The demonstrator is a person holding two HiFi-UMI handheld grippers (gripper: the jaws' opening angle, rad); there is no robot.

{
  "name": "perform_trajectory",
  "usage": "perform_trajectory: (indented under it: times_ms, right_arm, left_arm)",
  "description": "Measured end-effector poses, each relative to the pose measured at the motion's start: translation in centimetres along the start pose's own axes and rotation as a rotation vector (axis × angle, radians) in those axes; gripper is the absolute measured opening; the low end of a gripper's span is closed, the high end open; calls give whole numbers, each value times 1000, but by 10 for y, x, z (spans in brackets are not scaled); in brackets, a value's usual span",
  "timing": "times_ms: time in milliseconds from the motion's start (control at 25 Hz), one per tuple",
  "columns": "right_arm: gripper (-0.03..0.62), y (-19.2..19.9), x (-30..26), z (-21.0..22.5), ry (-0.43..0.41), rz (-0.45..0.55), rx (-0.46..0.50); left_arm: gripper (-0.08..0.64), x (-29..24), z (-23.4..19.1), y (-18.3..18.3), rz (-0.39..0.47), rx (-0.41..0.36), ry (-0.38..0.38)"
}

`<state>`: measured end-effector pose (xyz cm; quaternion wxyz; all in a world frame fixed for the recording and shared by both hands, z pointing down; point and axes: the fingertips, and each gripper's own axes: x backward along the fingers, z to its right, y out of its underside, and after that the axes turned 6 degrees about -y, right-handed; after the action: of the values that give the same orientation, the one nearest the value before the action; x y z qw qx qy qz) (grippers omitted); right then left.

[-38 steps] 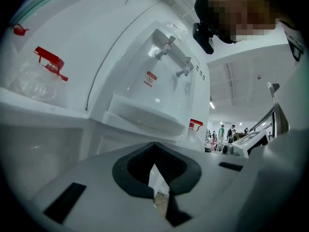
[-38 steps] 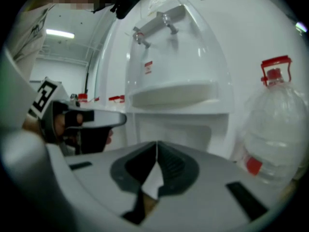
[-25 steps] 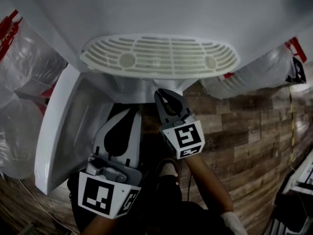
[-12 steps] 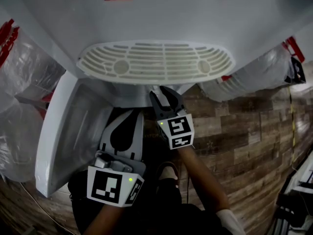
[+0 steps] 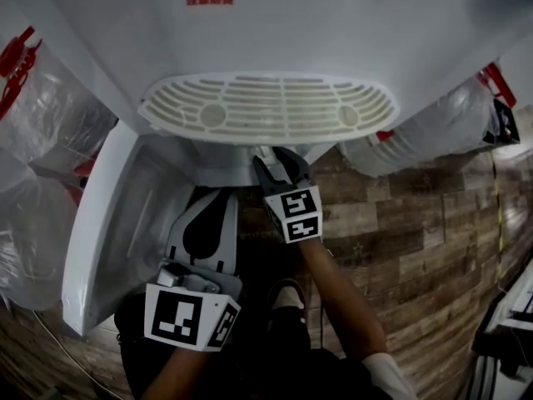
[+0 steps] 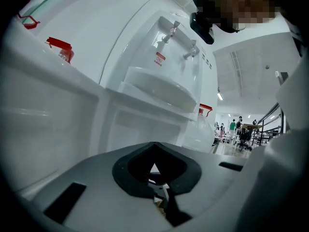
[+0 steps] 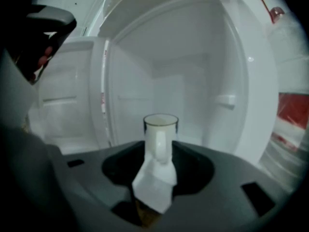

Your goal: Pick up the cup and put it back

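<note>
Two handheld grippers work below a white water dispenser (image 5: 333,23). The right gripper (image 5: 277,158) reaches into its open lower cabinet (image 7: 193,81), jaws opening around a white cup (image 7: 161,129) that stands upright on the cabinet floor. The put-back looks nearly done, with only withdrawal left. The left gripper (image 5: 218,202) hangs outside, jaws pressed together, empty. Only the right gripper view shows the cup; in the head view the drip tray (image 5: 266,107) hides it.

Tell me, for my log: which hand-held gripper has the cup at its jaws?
The right hand-held gripper, reaching into the white cabinet: its jaws are opening, the white handled cup between them. The left hand-held gripper hangs outside, shut and empty.
</note>
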<state>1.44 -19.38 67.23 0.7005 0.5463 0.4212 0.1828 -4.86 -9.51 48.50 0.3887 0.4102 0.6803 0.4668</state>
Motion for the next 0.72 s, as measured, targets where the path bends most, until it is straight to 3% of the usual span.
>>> perform_trajectory:
  times_ms: [520, 720]
  right_arm:
    - [163, 9, -23, 3, -2, -30, -19]
    - [107, 10, -24, 7, 13, -32, -13]
  left_arm:
    - [6, 0, -6, 3, -13, 12, -13]
    - [6, 0, -10, 4, -18, 32, -23]
